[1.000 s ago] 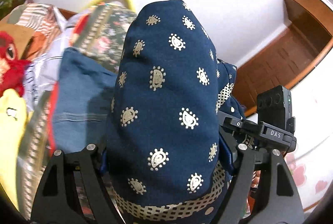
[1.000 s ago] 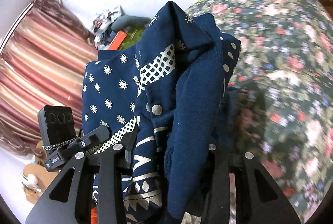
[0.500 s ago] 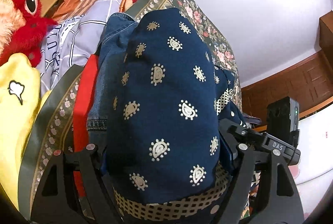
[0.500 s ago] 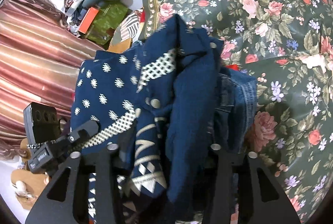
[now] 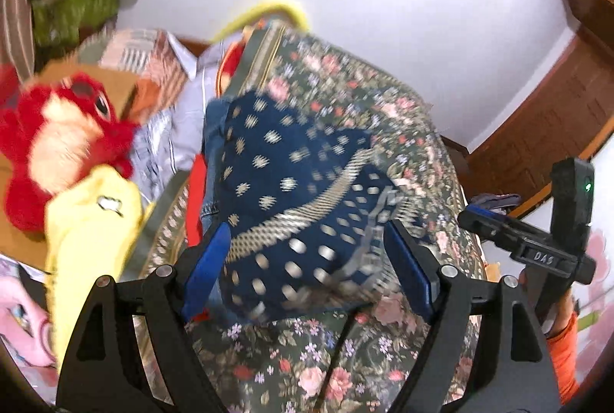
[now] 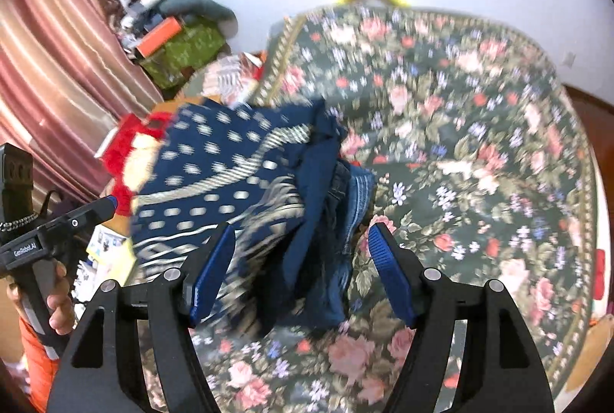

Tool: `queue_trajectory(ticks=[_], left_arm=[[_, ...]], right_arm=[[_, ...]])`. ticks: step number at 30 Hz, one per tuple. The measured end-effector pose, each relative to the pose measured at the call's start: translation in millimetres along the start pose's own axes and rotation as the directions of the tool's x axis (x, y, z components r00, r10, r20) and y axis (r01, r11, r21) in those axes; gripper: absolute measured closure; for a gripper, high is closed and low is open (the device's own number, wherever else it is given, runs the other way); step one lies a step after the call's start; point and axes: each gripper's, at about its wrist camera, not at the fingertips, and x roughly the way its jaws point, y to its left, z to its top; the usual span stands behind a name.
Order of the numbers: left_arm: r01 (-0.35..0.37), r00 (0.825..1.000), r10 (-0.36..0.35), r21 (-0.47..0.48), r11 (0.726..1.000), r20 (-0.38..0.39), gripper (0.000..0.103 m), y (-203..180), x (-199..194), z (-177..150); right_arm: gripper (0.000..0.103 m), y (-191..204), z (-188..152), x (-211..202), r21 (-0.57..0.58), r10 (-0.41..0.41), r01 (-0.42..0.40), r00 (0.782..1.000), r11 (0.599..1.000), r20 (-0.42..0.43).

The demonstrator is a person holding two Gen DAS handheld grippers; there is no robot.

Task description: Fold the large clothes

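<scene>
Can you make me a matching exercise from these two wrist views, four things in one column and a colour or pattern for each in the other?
Things:
1. folded garment
2. bedspread
3. plush toy
4. curtain

Descriptions:
A. red, fluffy
B. dark green with pink flowers
C. pink, striped
D. navy with pale dots

Pairs: 1-D, 2-B, 3-A, 4-C

The floral bedspread (image 6: 479,152) lies open toward its right edge; the folded navy garment (image 6: 245,190) and red plush toy (image 5: 57,144) crowd its left edge.
</scene>
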Motion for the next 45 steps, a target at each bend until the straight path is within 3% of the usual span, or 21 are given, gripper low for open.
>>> queue_trajectory(ticks=[5,9,14,18,22,26,28,30,31,33,35,45], left_arm=[[-0.028,0.991,0.013,0.110,0.994,0.133,0.022,-47.0,-75.7,-15.4],[-0.055,0.961,0.004,0.178,0.982,0.278,0.022,-82.6,-143.4,-40.9],[-0.091,0.900,-0.013,0.218,0.972,0.436,0.022,-108.9,-211.9,-86.4],[-0.149,0.848,0.015,0.212,0.966,0.530,0.022,-122.7,-245.4,-125.0],[-0.231,0.783,0.055,0.208,0.950,0.619,0.022,-137.7,-268.0,-161.3],[-0.229,0.747,0.039,0.202,0.952,0.664,0.021,-146.1,-284.8,-185.8],[-0.244,0.736,0.053,0.191,0.951,0.675,0.017,-149.6,-288.6,-193.1],[-0.255,0.718,0.068,0.171,0.952,0.693,0.001,-151.7,-293.0,-201.4],[-0.263,0.704,0.078,0.157,0.952,0.706,0.001,-152.3,-295.2,-206.5],[-0.262,0.700,0.081,0.150,0.953,0.710,0.001,-152.6,-296.6,-212.3],[-0.262,0.708,0.088,0.145,0.954,0.701,0.001,-152.9,-296.0,-213.5],[-0.300,0.706,0.111,0.153,0.942,0.699,0.001,-158.0,-285.5,-220.3]], right_arm=[[0.034,41.6,-13.0,-76.0,-0.086,0.001,0.015,0.984,0.996,0.176],[0.034,76.0,-33.1,-138.9,-0.156,0.064,-0.017,0.952,0.988,0.300],[0.034,105.6,-69.4,-199.5,-0.200,0.126,-0.041,0.893,0.979,0.432],[0.034,126.3,-104.5,-232.5,-0.231,0.113,0.018,0.832,0.973,0.543],[0.034,142.3,-139.6,-256.3,-0.229,0.092,0.070,0.774,0.971,0.627],[0.032,150.3,-158.6,-261.1,-0.215,0.071,0.094,0.754,0.972,0.653],[0.021,153.5,-162.1,-259.5,-0.216,0.054,0.121,0.749,0.969,0.660],[0.016,153.6,-165.9,-260.5,-0.192,0.021,0.151,0.731,0.970,0.682],[0.011,153.1,-167.4,-261.7,-0.186,0.015,0.156,0.725,0.970,0.688],[0.000,152.1,-169.2,-264.3,-0.163,-0.003,0.163,0.715,0.973,0.699],[0.000,150.8,-170.4,-266.0,-0.153,-0.009,0.164,0.710,0.975,0.704],[0.000,150.0,-174.8,-265.5,-0.147,-0.020,0.167,0.723,0.975,0.690]])
